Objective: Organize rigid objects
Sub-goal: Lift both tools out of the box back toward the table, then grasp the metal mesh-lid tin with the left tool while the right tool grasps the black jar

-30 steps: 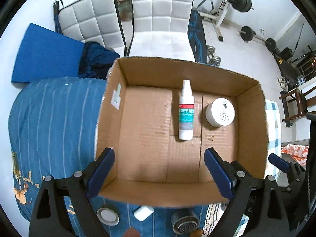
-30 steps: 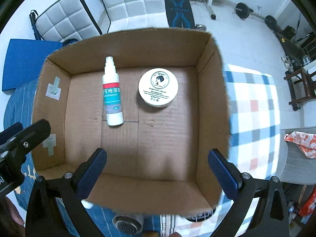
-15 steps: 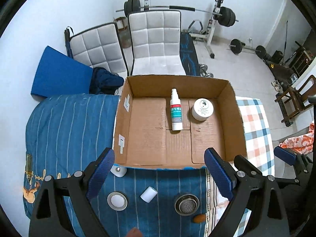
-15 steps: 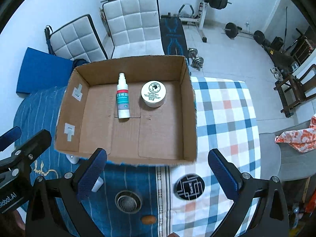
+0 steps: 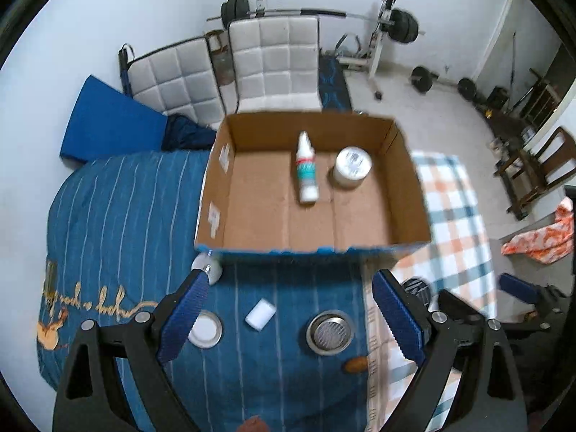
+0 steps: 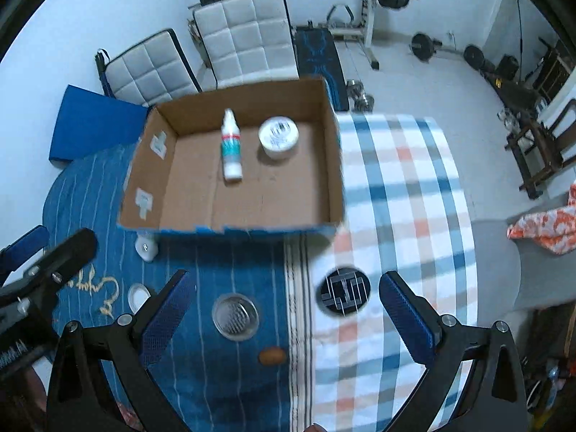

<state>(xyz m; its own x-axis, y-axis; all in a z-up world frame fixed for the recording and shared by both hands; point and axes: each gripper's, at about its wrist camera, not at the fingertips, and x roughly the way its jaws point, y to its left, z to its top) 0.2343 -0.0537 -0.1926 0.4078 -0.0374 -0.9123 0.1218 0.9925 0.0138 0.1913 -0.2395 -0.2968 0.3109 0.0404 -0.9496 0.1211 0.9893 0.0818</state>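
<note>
An open cardboard box (image 5: pixel 212 194) (image 6: pixel 144 180) sits on the covered table. Inside it lie a white spray bottle (image 5: pixel 307 172) (image 6: pixel 231 151) and a white round jar (image 5: pixel 352 167) (image 6: pixel 279 136). In front of the box, on the blue cloth, are a small white bottle (image 5: pixel 208 268) (image 6: pixel 145 248), a round white tin (image 5: pixel 204 328) (image 6: pixel 138 295), a white block (image 5: pixel 260 314), a metal strainer (image 5: pixel 330 332) (image 6: pixel 234 316) and a brown oval piece (image 5: pixel 356 363) (image 6: pixel 271 356). A black round disc (image 6: pixel 344 291) lies on the checked cloth. My left gripper (image 5: pixel 291 280) and right gripper (image 6: pixel 286 279) hang open and empty above these items.
A blue striped cloth (image 5: pixel 118 216) covers the left of the table and a checked cloth (image 6: pixel 403 194) the right. Two white padded chairs (image 5: pixel 277 64) stand behind the box, with a blue mat (image 5: pixel 108 126) beside them. Gym weights (image 5: pixel 396 25) and wooden chairs (image 5: pixel 536 169) stand farther off.
Both grippers have pulled back and risen from over the box. The box now looks smaller and farther away, and the loose items in front of it have come into view.
</note>
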